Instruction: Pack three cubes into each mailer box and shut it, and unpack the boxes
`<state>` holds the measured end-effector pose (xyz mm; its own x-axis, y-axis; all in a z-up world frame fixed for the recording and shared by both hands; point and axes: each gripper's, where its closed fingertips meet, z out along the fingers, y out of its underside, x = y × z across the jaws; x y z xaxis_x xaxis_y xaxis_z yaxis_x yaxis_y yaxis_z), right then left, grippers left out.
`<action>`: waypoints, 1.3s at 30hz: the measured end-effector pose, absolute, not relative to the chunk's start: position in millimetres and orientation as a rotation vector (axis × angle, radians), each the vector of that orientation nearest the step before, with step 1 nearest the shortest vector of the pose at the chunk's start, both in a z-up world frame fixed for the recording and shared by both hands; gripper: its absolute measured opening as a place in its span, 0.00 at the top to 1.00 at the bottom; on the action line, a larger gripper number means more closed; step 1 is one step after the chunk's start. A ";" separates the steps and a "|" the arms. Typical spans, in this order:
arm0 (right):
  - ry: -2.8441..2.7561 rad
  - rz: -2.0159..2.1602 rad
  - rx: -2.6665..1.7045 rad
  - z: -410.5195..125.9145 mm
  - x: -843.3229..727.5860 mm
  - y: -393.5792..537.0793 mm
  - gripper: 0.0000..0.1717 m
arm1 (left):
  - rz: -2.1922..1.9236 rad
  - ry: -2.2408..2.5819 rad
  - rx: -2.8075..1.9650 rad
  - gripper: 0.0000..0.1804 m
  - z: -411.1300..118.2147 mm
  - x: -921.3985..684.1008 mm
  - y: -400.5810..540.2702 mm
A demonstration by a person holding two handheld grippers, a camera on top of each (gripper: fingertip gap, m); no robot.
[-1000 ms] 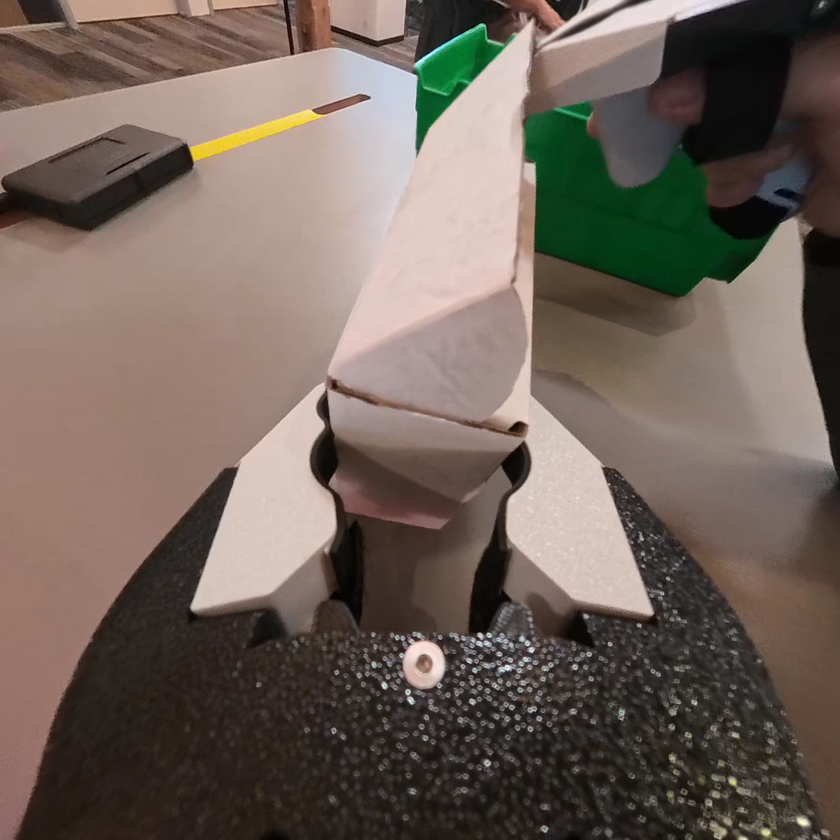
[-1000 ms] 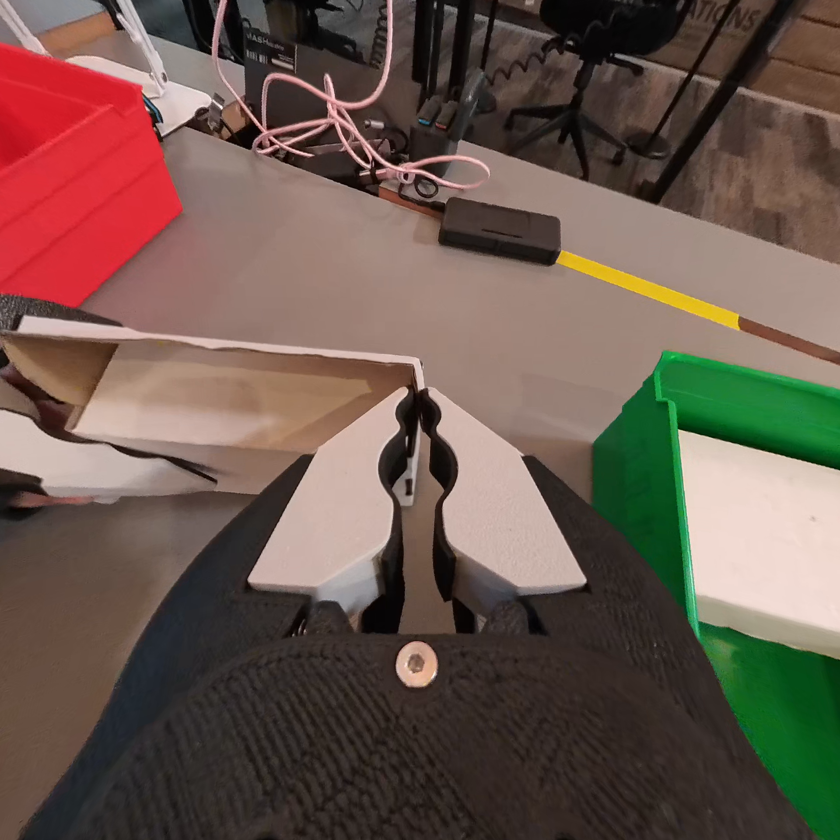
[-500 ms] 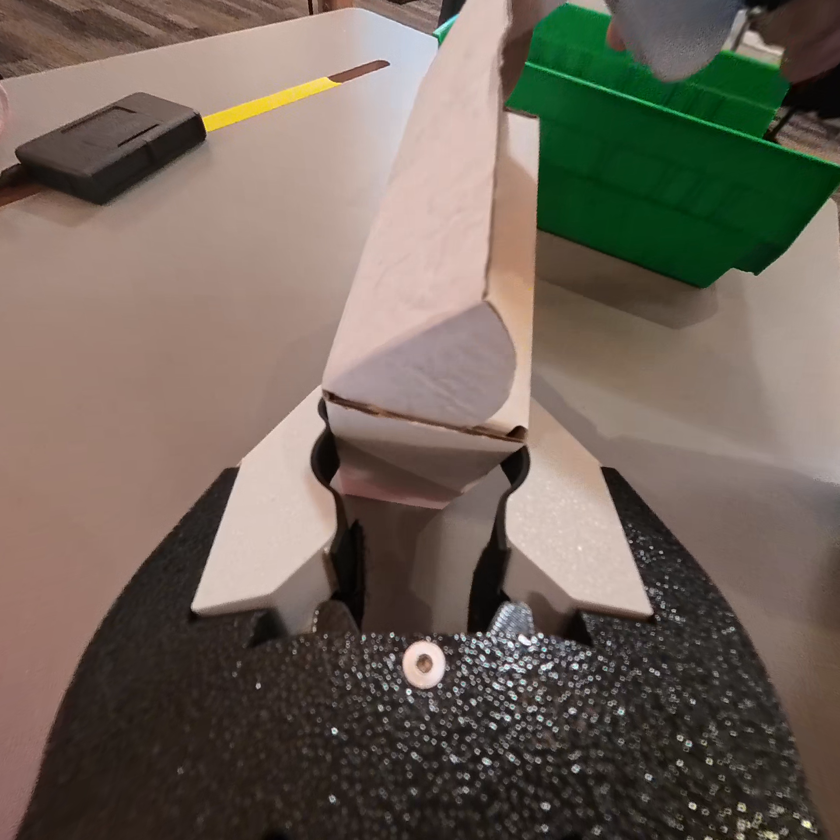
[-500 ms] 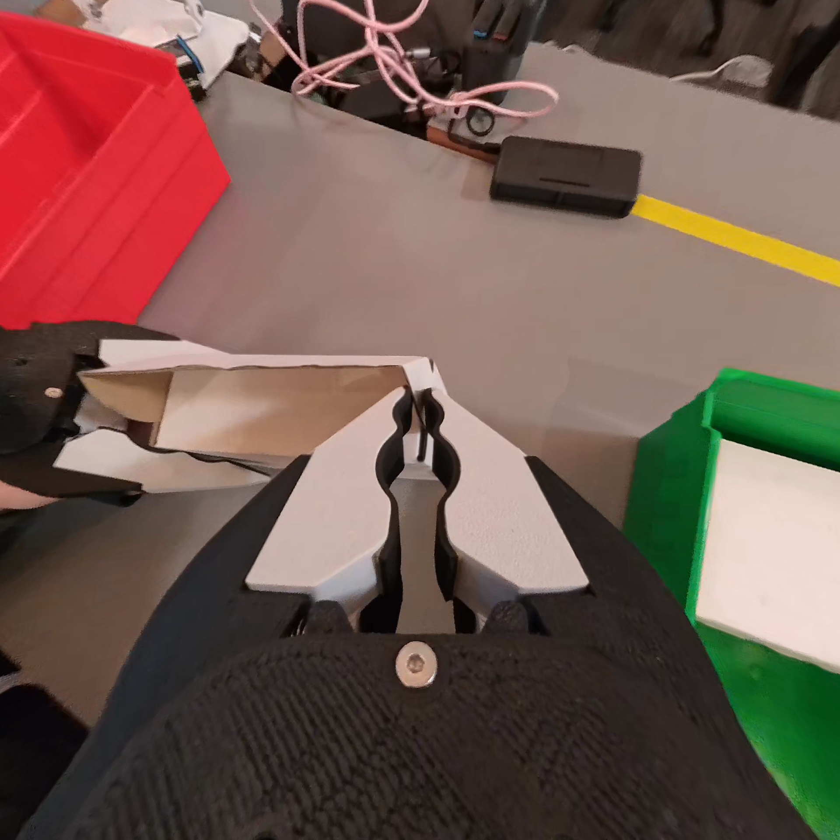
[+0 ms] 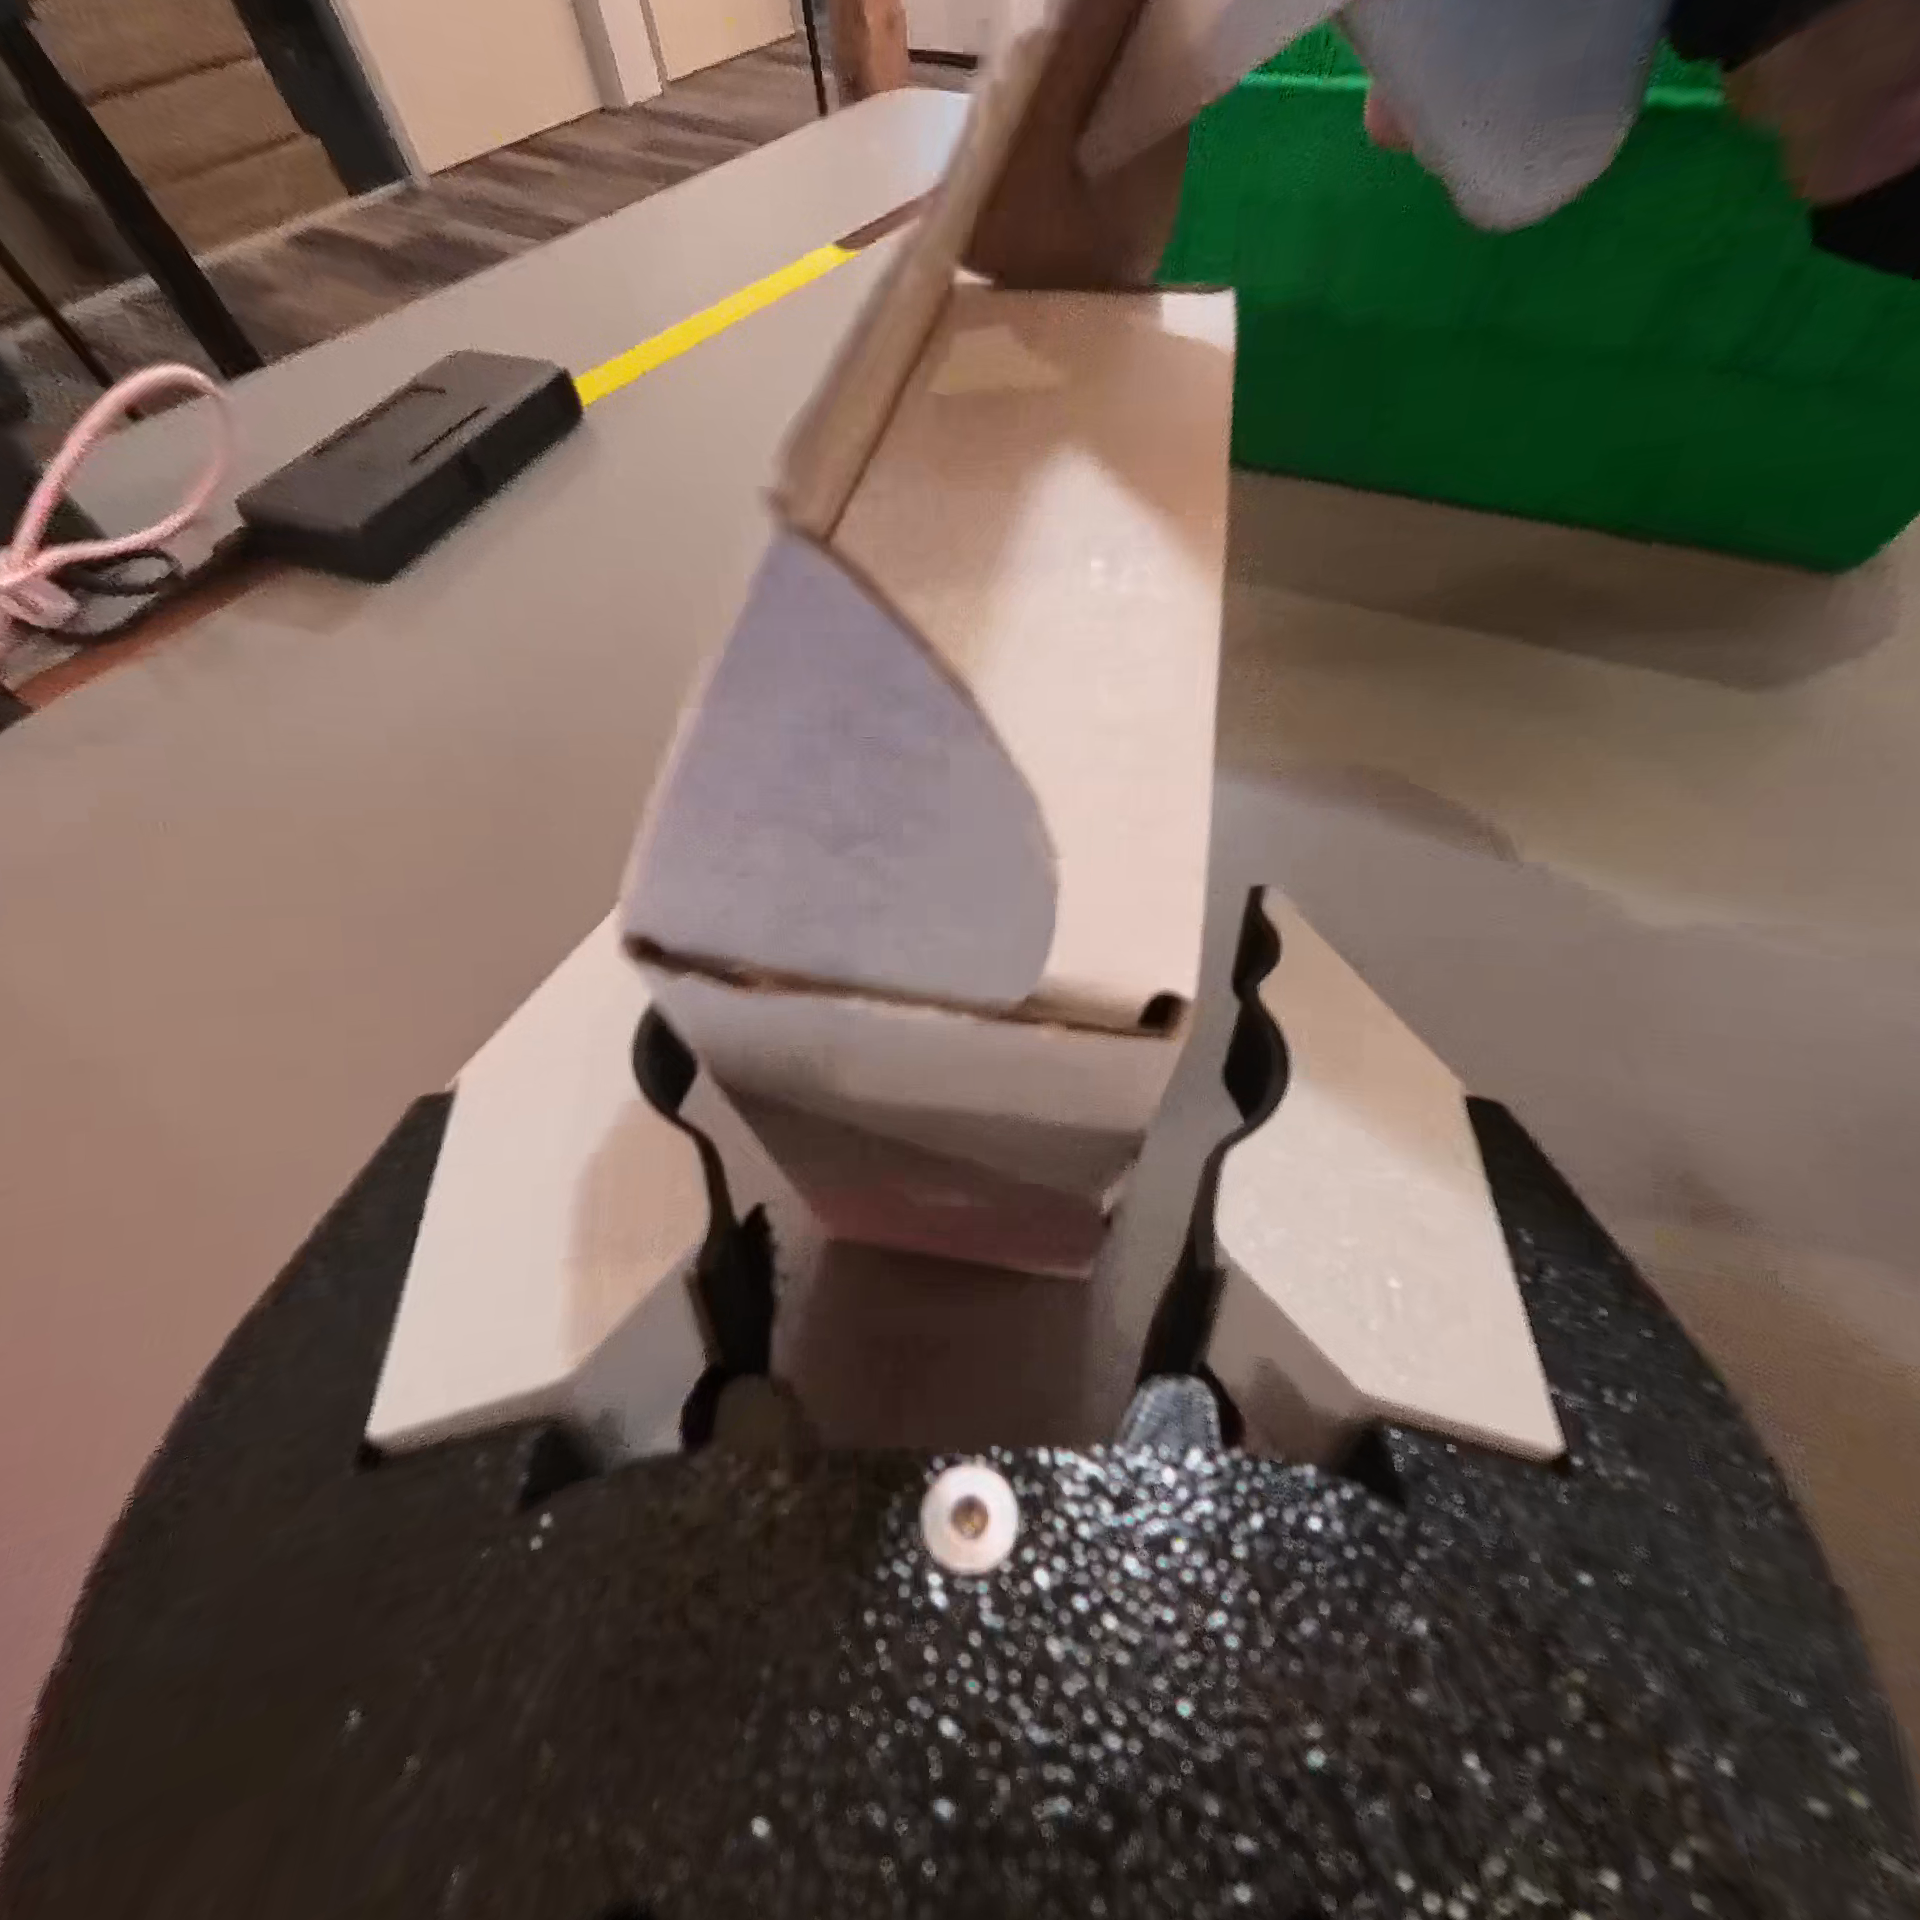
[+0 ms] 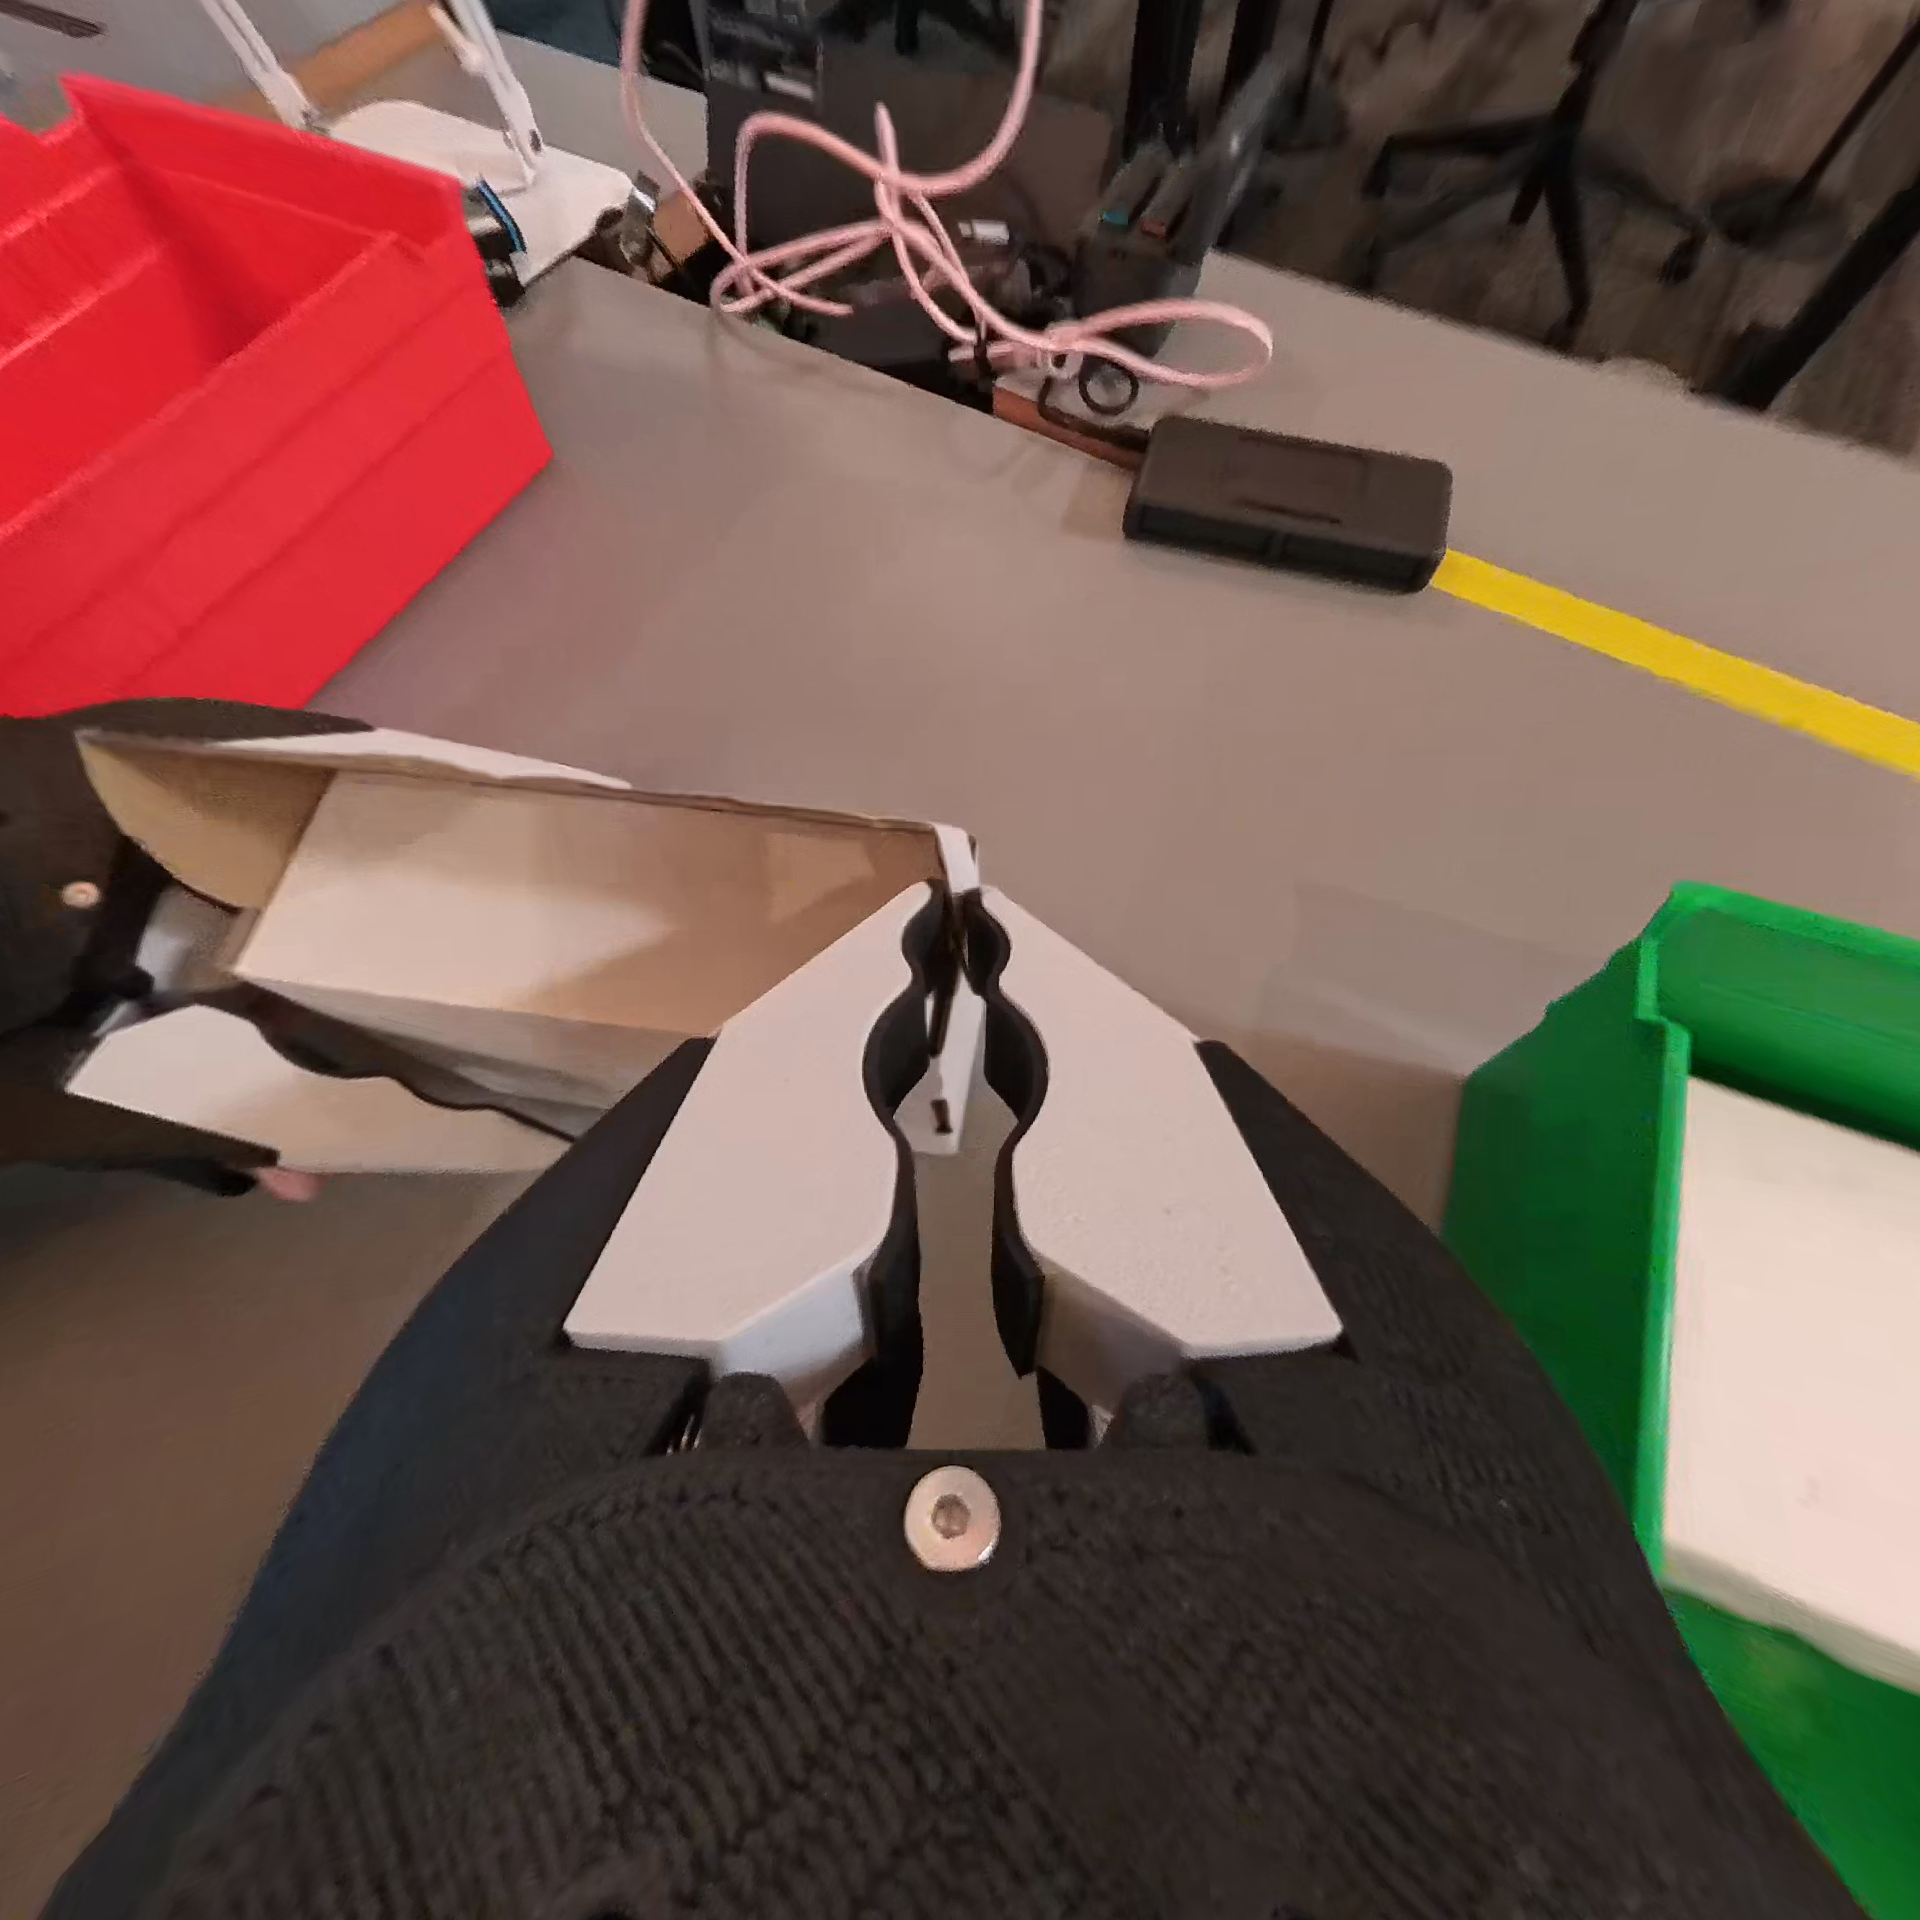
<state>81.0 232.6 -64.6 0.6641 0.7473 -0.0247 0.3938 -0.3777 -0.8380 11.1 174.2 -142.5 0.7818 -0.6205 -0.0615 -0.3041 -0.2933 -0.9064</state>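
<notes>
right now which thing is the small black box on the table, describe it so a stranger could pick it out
Start from the grey table and follow the yellow tape line to its end away from the green bin. The black box lies flat right there, short of the tangle of pink cable. It is the only low, dark, rounded slab; the red bin and green bin are bright and open-topped.

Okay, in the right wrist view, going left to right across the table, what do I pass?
Red bin → open white mailer box, its flap pinched by the right gripper → black device → yellow tape line → green bin.
</notes>
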 end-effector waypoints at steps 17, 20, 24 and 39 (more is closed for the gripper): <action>-0.951 0.277 -1.798 -63.2 81.8 224.7 1.00 | -0.475 0.696 -1.928 0.54 -145.7 7.6 174.9; -0.927 0.287 -1.820 -62.1 82.2 224.3 1.00 | -0.451 0.705 -1.937 0.54 -146.1 8.2 174.2; -0.875 0.303 -1.861 -60.7 83.4 225.7 1.00 | -0.383 0.722 -1.957 0.54 -149.4 8.2 174.3; -0.769 0.505 -1.975 -57.6 80.5 231.4 1.00 | -0.284 0.722 -1.998 0.55 -153.9 5.1 176.5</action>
